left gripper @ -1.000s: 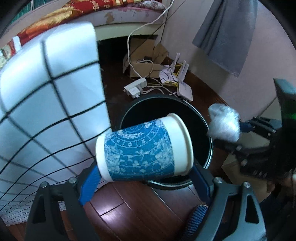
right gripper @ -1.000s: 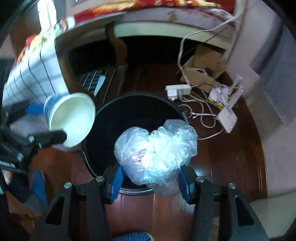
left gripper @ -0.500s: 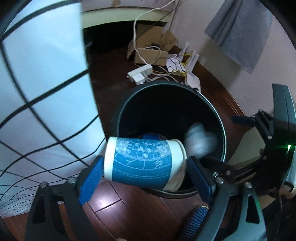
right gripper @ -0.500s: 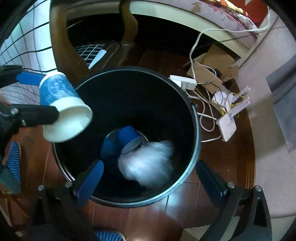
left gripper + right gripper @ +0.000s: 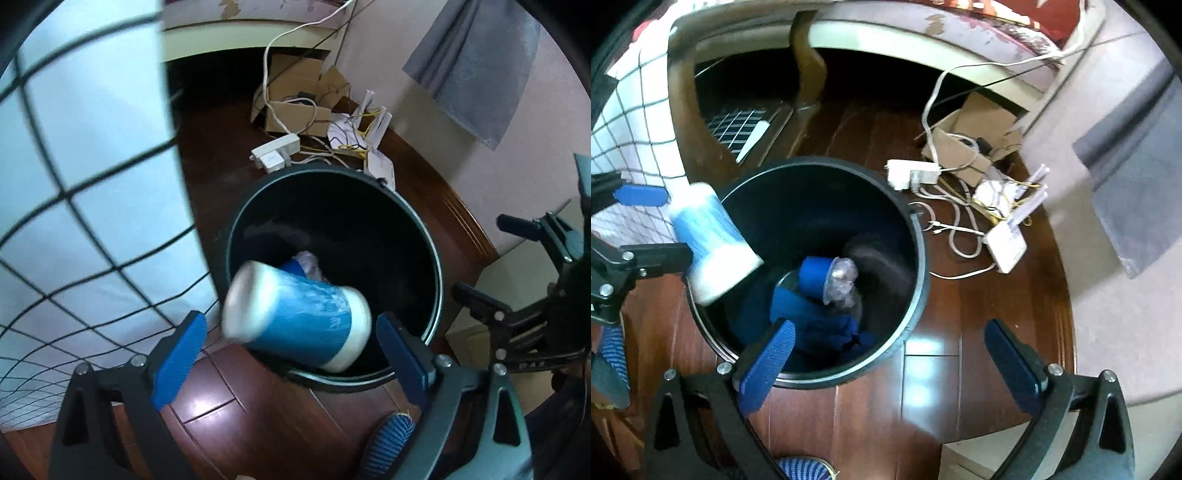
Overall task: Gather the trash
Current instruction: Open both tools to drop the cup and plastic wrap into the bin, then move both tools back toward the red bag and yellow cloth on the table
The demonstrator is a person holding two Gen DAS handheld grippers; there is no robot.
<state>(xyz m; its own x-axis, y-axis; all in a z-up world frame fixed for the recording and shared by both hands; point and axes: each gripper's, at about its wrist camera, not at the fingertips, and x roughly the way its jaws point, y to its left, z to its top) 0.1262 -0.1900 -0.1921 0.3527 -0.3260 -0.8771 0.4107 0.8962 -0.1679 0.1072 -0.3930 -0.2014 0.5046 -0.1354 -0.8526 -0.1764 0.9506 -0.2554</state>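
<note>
Cup (image 5: 299, 317): blue/white, blurred, tilted

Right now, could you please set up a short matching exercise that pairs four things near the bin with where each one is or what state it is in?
Things:
1. cup
2. plastic bag
3. power strip
4. right gripper

Places or states:
A. on the floor beyond the bin, with cables
B. open, nothing between its jaws
C. inside the bin, at the bottom
D. blurred, between the open jaws of the left gripper, over the bin's rim

Pairs: 1-D, 2-C, 3-A, 4-B
</note>
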